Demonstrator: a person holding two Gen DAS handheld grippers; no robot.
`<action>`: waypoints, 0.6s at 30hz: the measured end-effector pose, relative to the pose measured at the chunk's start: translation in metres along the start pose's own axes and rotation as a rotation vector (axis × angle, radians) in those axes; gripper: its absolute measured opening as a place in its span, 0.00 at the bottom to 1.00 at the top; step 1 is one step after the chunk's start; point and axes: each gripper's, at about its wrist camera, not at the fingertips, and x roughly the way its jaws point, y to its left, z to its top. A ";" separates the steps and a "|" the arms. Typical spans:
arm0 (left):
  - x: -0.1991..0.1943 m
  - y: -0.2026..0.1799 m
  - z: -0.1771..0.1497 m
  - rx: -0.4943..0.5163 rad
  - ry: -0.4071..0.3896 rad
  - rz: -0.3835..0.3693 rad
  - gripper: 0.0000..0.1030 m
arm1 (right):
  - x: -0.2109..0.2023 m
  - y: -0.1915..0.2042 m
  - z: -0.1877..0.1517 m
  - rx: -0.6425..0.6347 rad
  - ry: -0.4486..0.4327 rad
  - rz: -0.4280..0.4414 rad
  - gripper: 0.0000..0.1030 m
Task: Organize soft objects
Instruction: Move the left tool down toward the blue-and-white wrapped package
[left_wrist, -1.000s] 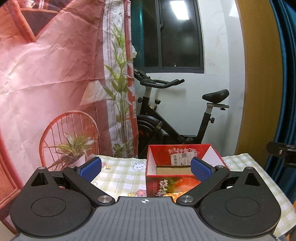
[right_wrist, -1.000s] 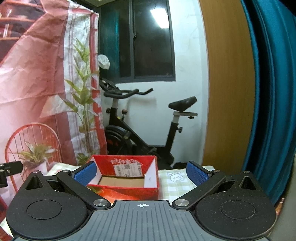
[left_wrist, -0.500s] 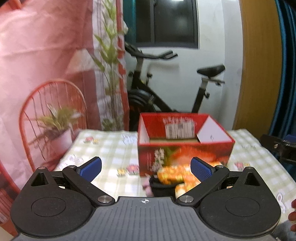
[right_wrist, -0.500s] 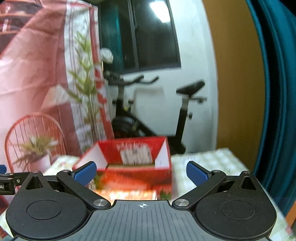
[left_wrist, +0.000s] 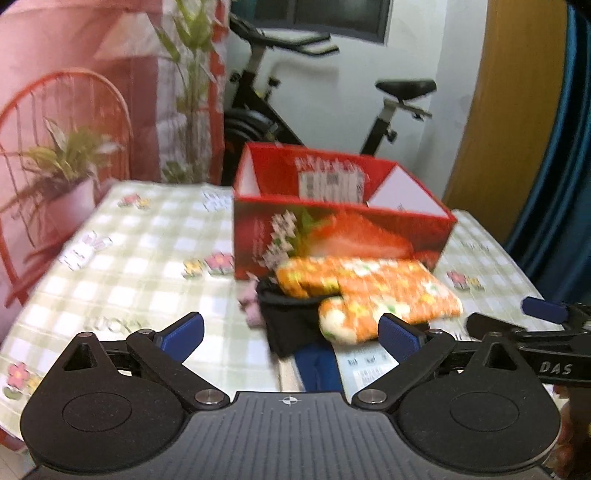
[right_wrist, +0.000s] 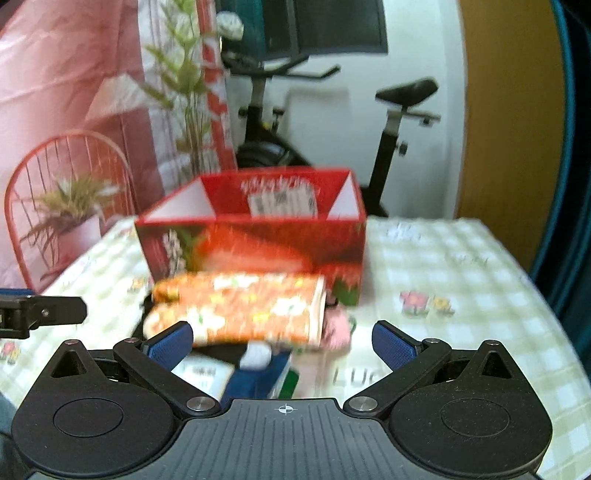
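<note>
My jaws: both pairs spread, empty.
Ahead: orange floral cloth heaped before red box.
Risk: my pinch drags neighbouring soft items along.

Folded cloth atop a garment pile on the table, just before the box.

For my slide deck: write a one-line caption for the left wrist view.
Open left gripper faces an orange floral cloth piled on dark fabric before a red box.
</note>
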 end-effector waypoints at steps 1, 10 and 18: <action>0.002 0.000 -0.003 -0.004 0.015 -0.011 0.94 | 0.005 0.001 -0.002 0.001 0.023 0.007 1.00; 0.023 0.008 -0.016 -0.051 0.102 -0.042 0.89 | 0.021 0.015 -0.015 -0.056 0.132 0.074 0.98; 0.027 0.003 -0.017 -0.056 0.125 -0.134 0.59 | 0.023 0.015 -0.016 -0.076 0.159 0.119 0.72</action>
